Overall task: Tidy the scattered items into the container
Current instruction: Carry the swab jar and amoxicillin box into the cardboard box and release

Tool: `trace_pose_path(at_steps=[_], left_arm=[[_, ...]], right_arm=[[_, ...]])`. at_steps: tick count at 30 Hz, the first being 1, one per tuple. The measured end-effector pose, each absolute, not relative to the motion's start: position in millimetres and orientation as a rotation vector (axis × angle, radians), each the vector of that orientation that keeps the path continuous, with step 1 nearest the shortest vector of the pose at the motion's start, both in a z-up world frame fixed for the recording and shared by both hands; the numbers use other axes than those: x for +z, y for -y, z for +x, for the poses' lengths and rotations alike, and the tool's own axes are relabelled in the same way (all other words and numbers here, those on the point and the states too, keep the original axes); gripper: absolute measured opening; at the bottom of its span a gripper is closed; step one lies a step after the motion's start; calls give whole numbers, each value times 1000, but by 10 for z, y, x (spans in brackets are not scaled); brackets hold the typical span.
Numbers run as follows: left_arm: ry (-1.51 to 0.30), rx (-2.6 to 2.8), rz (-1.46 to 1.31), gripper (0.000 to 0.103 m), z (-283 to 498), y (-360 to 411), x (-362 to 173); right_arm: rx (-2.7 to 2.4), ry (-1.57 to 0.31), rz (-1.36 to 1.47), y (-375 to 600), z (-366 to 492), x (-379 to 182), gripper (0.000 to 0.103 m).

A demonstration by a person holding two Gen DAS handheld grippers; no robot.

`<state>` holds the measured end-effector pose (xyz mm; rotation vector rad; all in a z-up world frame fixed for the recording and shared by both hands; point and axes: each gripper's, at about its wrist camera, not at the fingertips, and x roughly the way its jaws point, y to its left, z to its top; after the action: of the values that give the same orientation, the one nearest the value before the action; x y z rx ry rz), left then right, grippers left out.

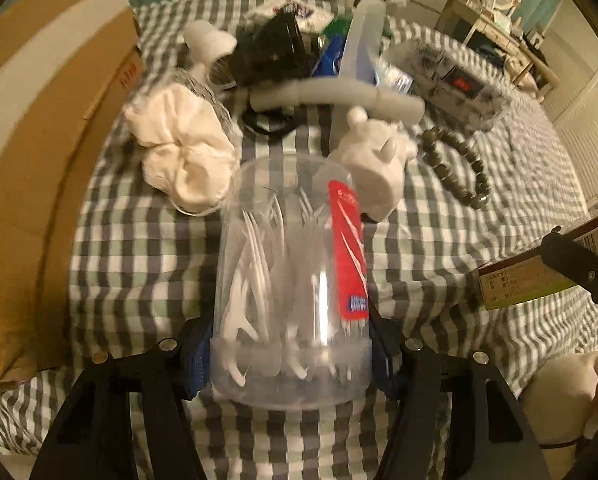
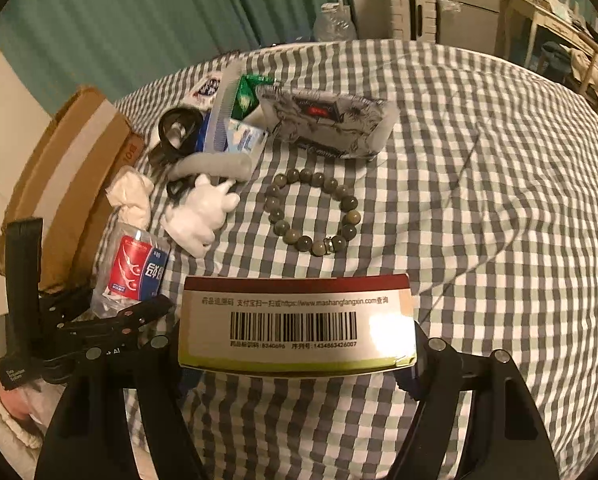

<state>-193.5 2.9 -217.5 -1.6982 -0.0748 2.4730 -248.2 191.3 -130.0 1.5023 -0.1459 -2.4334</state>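
The left tool (image 1: 291, 344) is clamped on a clear plastic jar of floss picks (image 1: 289, 280), its pads pressing both sides near the jar's lidded end while the jar tips away over the checked bedspread (image 1: 139, 240); a red label runs down the jar's side. The right tool (image 2: 299, 356) pinches a small medicine box (image 2: 295, 324) across its short ends, barcode face toward the camera, held above the bedspread. In the right wrist view the scattered items lie beyond the box: a bracelet of dark green beads (image 2: 313, 212) at 12 o'clock from it, a white animal figurine (image 2: 201, 208) at 11 o'clock on its side, and a crumpled white tissue (image 2: 133, 196) further left. Behind these, a grey-patterned open container (image 2: 331, 124) sits at 12 o'clock of the bracelet, tilted, with a red patch on its side. To its left is a heap: a pale grey hose piece (image 2: 211, 168), a green packet (image 2: 247, 96), a blue and white pack (image 2: 243, 136) and a round black object (image 2: 179, 128). A brown cardboard box (image 2: 71, 176) stands at the bed's left edge, at 9 o'clock of the heap, against a teal curtain (image 2: 159, 20)
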Motion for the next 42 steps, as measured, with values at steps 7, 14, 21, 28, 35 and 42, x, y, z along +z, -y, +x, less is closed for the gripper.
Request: trace_pose_path(at_steps=[7, 14, 21, 28, 35, 42], left_arm=[[114, 2531, -1496, 64, -1650, 44, -1605], [211, 2578, -1376, 64, -1609, 29, -1247], [288, 2693, -1181, 64, -1421, 497, -451], [376, 2881, -1103, 64, -1606, 1392, 7], [317, 3014, -1243, 64, -2075, 2228, -244], [267, 2998, -1376, 64, -2431, 2490, -725]], right_arm=[[-2491, 136, 1394, -1781, -2169, -827, 74], [-2538, 104, 1302, -1593, -1817, -315, 74], [-2552, 66, 1147, -1262, -1610, 243, 74], [-2418, 59, 980, -406, -1879, 754, 74], [-2226, 94, 1027, 678, -2562, 637, 74], [-2165, 123, 1135, 1162, -3134, 191, 74]])
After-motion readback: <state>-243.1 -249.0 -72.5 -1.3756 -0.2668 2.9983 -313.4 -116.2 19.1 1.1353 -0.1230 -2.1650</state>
